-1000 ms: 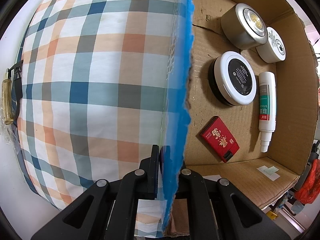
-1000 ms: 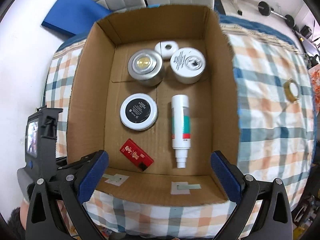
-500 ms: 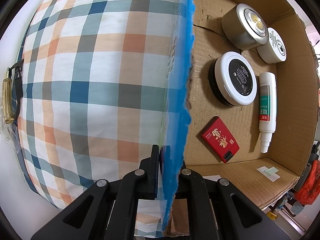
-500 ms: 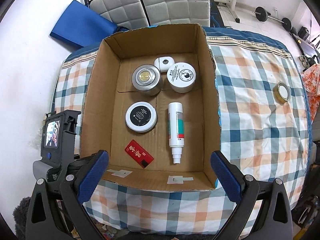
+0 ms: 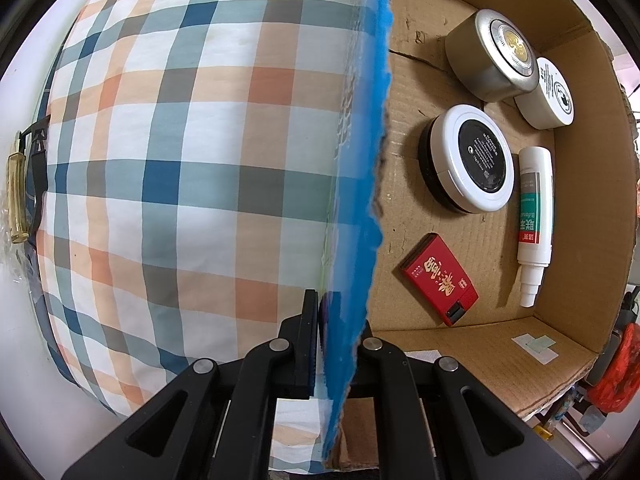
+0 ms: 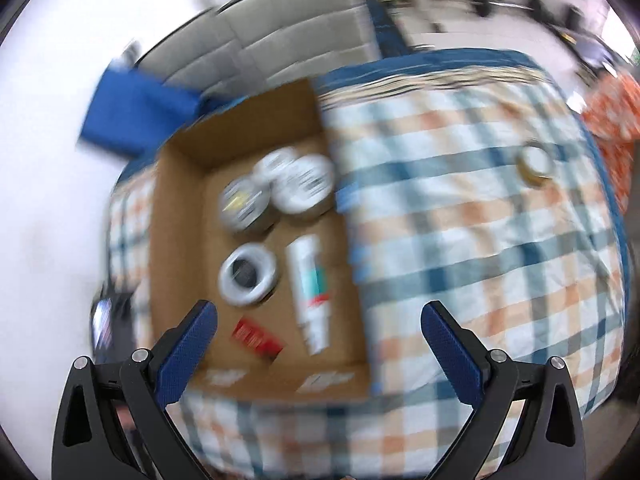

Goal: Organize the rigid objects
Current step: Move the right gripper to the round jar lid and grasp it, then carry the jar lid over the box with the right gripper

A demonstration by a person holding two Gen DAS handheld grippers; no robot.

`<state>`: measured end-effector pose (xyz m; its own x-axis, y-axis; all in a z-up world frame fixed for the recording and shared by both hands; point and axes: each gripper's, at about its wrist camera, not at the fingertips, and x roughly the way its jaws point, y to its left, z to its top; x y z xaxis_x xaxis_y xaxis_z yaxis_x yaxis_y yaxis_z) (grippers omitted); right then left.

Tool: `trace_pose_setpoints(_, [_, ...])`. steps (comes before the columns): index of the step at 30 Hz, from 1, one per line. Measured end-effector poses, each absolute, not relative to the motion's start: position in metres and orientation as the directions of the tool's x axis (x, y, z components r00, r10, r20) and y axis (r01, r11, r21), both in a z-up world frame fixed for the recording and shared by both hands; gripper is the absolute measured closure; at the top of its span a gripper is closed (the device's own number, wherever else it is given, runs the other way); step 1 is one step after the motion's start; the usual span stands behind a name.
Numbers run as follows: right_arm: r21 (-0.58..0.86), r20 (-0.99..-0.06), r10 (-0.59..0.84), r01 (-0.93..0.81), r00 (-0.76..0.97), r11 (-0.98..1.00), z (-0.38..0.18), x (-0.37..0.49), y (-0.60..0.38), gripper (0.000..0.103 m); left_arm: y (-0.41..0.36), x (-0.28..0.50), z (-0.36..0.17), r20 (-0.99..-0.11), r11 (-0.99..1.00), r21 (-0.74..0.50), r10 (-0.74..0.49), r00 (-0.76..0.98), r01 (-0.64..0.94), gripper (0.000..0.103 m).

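A cardboard box (image 5: 592, 184) (image 6: 176, 240) sits on a plaid-covered bed. Inside lie a silver tin (image 5: 488, 56), a white jar (image 5: 548, 96), a black-and-white round tin (image 5: 472, 160), a white tube (image 5: 534, 216) and a red packet (image 5: 440, 280). My left gripper (image 5: 336, 344) is shut on the box's blue-faced side wall (image 5: 360, 184), pointing straight down. My right gripper (image 6: 320, 332) hangs open and empty above the box's near end; that view is blurred. A roll of tape (image 6: 534, 164) lies on the bed at the right.
The plaid bedspread (image 5: 180, 160) fills the area left of the box. A yellow-handled tool (image 5: 16, 196) lies at the bed's far left edge. A blue mat (image 6: 128, 120) and grey padded seats (image 6: 260, 48) stand behind the bed; orange cloth (image 6: 612, 108) is at the right.
The right gripper rose and swung to the right, so the box shrank and slid left in its view and more bed shows. The left gripper stayed clamped on the box wall.
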<state>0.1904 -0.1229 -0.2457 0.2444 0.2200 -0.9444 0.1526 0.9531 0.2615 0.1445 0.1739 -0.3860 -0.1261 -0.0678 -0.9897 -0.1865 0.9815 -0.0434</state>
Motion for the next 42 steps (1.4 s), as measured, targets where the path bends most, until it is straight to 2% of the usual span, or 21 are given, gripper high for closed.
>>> trace_pose_setpoints(8, [0.156, -0.929, -0.069, 0.554, 0.363, 0.818, -0.310, 0.251, -0.299, 0.000, 0.172, 0.144, -0.385, -0.990, 0.982, -0.036, -0.060, -0.126, -0.184, 0.098])
trace_pose_setpoints(12, [0.131, -0.941, -0.120, 0.664, 0.318, 0.736, -0.363, 0.280, -0.351, 0.000, 0.174, 0.145, -0.386, -0.990, 0.979, -0.040, -0.066, -0.127, -0.201, 0.098])
trace_pose_setpoints(16, [0.111, -0.962, -0.108, 0.723, 0.250, 0.682, -0.405, 0.298, -0.372, 0.001, 0.175, 0.146, -0.386, -0.989, 0.979, -0.035, -0.061, -0.131, -0.199, 0.098])
trace_pose_setpoints(19, [0.097, -0.968, -0.105, 0.727, 0.227, 0.680, -0.422, 0.309, -0.377, 0.006, 0.175, 0.147, -0.386, -0.989, 0.980, -0.029, -0.056, -0.135, -0.195, 0.098])
trace_pose_setpoints(20, [0.079, -0.972, -0.108, 0.723, 0.209, 0.687, -0.427, 0.314, -0.376, 0.020, 0.174, 0.147, -0.387, -0.989, 0.980, -0.030, -0.056, -0.134, -0.194, 0.098])
trace_pose_setpoints(23, [0.043, -0.970, -0.143, 0.719, 0.196, 0.694, -0.429, 0.316, -0.375, 0.034, 0.172, 0.149, -0.387, -0.989, 0.981, -0.028, -0.055, -0.135, -0.193, 0.098])
trace_pose_setpoints(27, [0.042, -0.977, -0.112, 0.671, 0.184, 0.740, -0.425, 0.311, -0.362, 0.034, 0.171, 0.151, -0.388, -0.989, 0.982, -0.029, -0.056, -0.137, -0.187, 0.098])
trace_pose_setpoints(34, [0.049, -0.995, 0.010, 0.405, 0.096, 0.913, -0.422, 0.268, -0.267, 0.034, 0.169, 0.151, -0.389, -0.989, 0.982, -0.033, -0.058, -0.134, -0.188, 0.098])
trace_pose_setpoints(38, [0.061, -0.998, 0.058, 0.343, 0.020, 0.937, -0.432, 0.235, -0.234, 0.033, 0.169, 0.151, -0.390, -0.989, 0.983, -0.033, -0.058, -0.134, -0.182, 0.098])
trace_pose_setpoints(40, [0.061, -0.998, 0.061, 0.346, 0.011, 0.936, -0.434, 0.228, -0.231, 0.029, 0.171, 0.151, -0.390, -0.989, 0.982, -0.037, -0.062, -0.134, -0.184, 0.098])
trace_pose_setpoints(41, [0.095, -0.995, 0.091, 0.363, 0.027, 0.927, -0.433, 0.226, -0.234, 0.020, 0.171, 0.151, -0.390, -0.989, 0.982, -0.039, -0.064, -0.133, -0.184, 0.098])
trace_pose_setpoints(42, [0.113, -0.994, 0.107, 0.385, 0.038, 0.916, -0.432, 0.224, -0.238, 0.019, 0.172, 0.151, -0.390, -0.989, 0.982, -0.041, -0.066, -0.131, -0.186, 0.098])
